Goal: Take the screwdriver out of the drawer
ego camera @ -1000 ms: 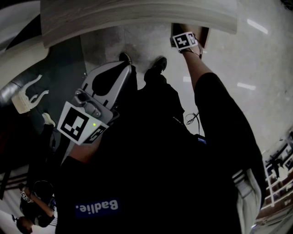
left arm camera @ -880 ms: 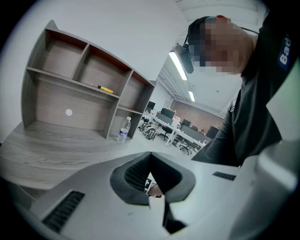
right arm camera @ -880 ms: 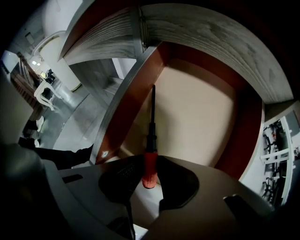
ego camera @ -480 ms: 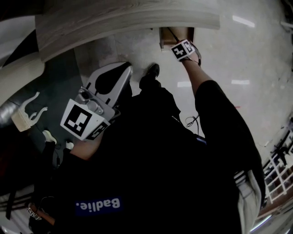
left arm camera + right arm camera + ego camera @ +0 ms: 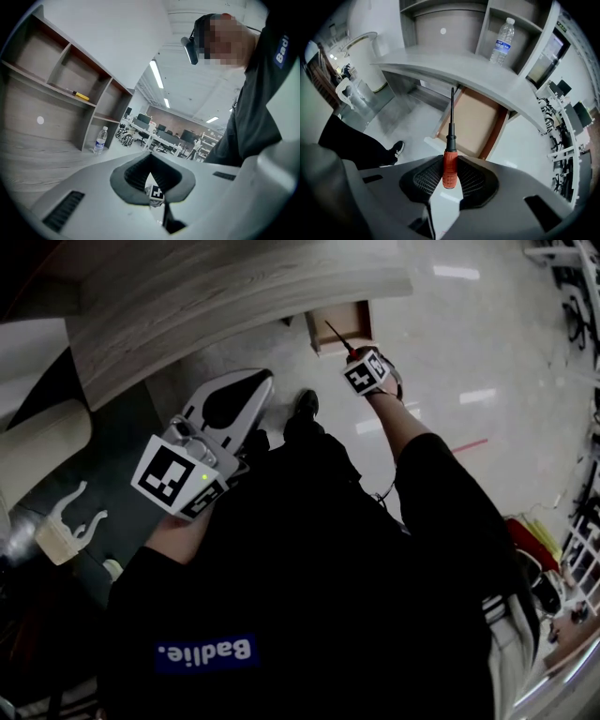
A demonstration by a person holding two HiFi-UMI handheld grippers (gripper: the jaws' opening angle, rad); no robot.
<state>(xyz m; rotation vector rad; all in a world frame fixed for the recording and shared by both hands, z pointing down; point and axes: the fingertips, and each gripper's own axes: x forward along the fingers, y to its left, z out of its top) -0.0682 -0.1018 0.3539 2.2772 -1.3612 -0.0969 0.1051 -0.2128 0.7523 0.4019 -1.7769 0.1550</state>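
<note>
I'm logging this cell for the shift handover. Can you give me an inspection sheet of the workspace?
Surface: grey wood-grain desk, with its drawer open beneath.
Job's things: screwdriver with a red handle, held clear of the drawer, shaft pointing at it.
Clutter: water bottle upright in a shelf bay; yellow-handled tool on a shelf.
Grippers: right gripper shut on the screwdriver's handle; left gripper jaws together, empty.
Cables: thin cable by the person's right arm.
Surroundings: glossy floor; office desks beyond.

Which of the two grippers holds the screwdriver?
The right gripper: its jaws clamp the screwdriver by its red handle. The left gripper is shut, empty.
</note>
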